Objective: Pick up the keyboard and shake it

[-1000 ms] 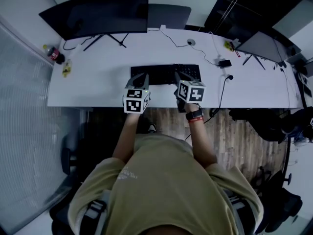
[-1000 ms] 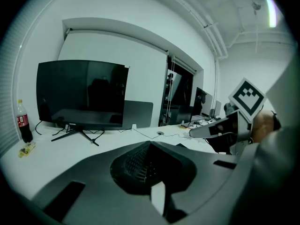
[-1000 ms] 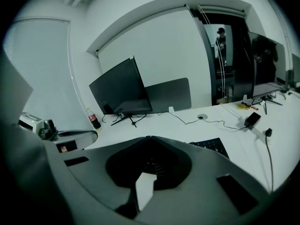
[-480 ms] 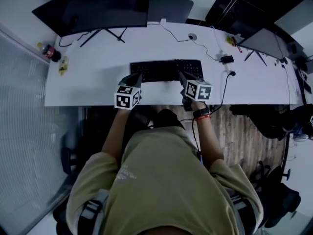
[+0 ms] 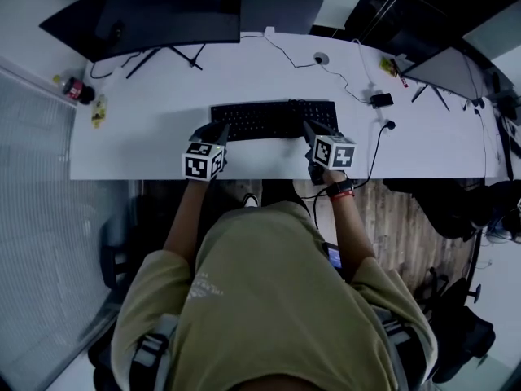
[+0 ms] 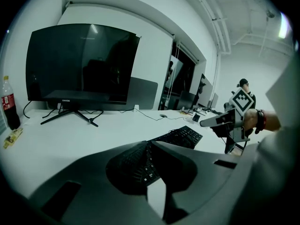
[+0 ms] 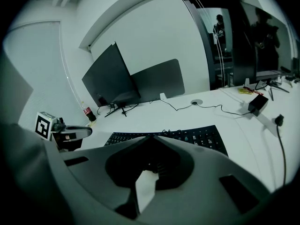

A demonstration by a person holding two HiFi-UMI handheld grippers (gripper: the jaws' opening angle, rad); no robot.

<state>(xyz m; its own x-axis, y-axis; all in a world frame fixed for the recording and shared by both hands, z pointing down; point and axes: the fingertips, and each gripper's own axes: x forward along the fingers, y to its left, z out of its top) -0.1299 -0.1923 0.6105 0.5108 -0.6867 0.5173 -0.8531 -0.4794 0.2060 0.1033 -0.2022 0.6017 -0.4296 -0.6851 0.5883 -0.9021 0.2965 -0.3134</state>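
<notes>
The black keyboard lies flat on the white desk, near its front edge and in front of the large curved monitor. The left gripper is at the keyboard's left end and the right gripper at its right end, each over the near edge. Both pairs of jaws are closed tip to tip with nothing between them, so the keyboard is not gripped. A cola bottle stands at the desk's far left, and a cable trails behind the keyboard.
</notes>
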